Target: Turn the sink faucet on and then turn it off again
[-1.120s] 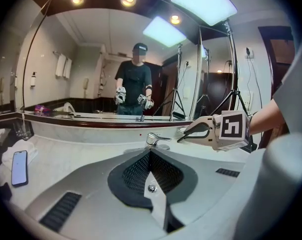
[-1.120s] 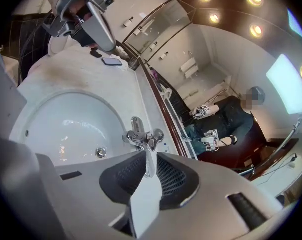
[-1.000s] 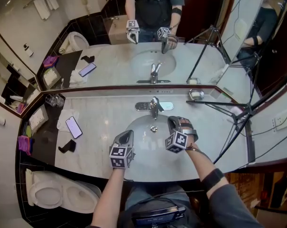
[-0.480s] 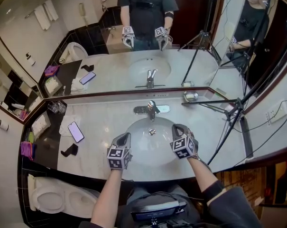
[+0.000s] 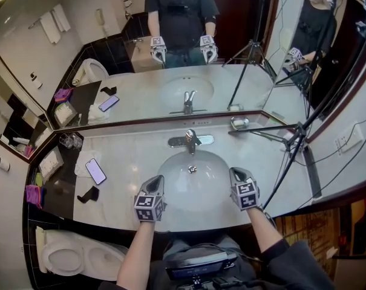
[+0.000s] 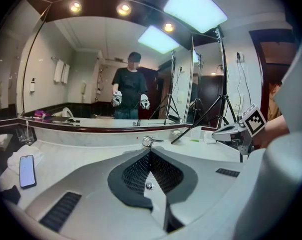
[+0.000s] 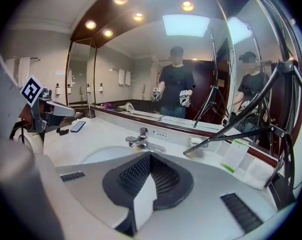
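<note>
Marble counter (image 5: pixel 128 156) runs wall to wall under the mirror. The faucet (image 5: pixel 190 139) sits at twelve o'clock of the basin (image 5: pixel 213 174), with no stream that I can see. The left gripper (image 5: pixel 157 180) hovers at seven o'clock over the basin's rim, jaws together with nothing in them. The right gripper (image 5: pixel 236 173) is at four o'clock, jaws pressed together too, and empty. Both are well apart from the lever. Here's the danger as I judge it: a closed tip pushing that slick chrome lever could skid off it. Or it could shove the lever too far and splash water toward the phone (image 5: pixel 95 171) at nine o'clock. The tripod (image 5: pixel 267 128) leg crossing at two o'clock lies near the right gripper's likely path, and a clip would shift it.
</note>
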A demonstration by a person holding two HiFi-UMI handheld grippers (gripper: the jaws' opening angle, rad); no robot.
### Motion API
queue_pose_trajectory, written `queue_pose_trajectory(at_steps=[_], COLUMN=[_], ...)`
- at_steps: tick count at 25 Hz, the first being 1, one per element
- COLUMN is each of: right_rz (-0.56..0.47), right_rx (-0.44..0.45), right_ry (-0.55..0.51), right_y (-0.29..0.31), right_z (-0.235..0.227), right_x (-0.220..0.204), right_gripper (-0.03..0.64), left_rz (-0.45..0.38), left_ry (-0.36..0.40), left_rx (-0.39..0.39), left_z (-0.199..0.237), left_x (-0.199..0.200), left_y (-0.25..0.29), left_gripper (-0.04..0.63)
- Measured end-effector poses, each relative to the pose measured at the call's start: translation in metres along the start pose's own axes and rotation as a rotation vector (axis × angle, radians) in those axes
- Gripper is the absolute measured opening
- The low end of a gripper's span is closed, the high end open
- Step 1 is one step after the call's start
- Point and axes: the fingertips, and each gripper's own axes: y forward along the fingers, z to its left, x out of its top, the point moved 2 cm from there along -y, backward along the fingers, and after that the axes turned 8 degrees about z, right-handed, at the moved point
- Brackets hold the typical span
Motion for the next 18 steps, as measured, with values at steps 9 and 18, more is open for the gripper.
queue_pose_trajectory(at_steps=[9,18], right_rz=[0.006,0.026], right_rx=[0.026,0.017], right_ry=[0.019,-0.076], right_y=[-0.005,-0.004], right_z=[0.01,0.016], right_x=[-0.01,-0.011], right_gripper=[0.017,0.017], left_rz=[0.012,0.005], left_ry=[0.005,0.006], left_rx=[0.004,0.01], left_z=[0.001,-0.001], left_x=[-0.005,-0.008], left_y=[-0.003,-0.001], left_gripper=[0.0,0.001])
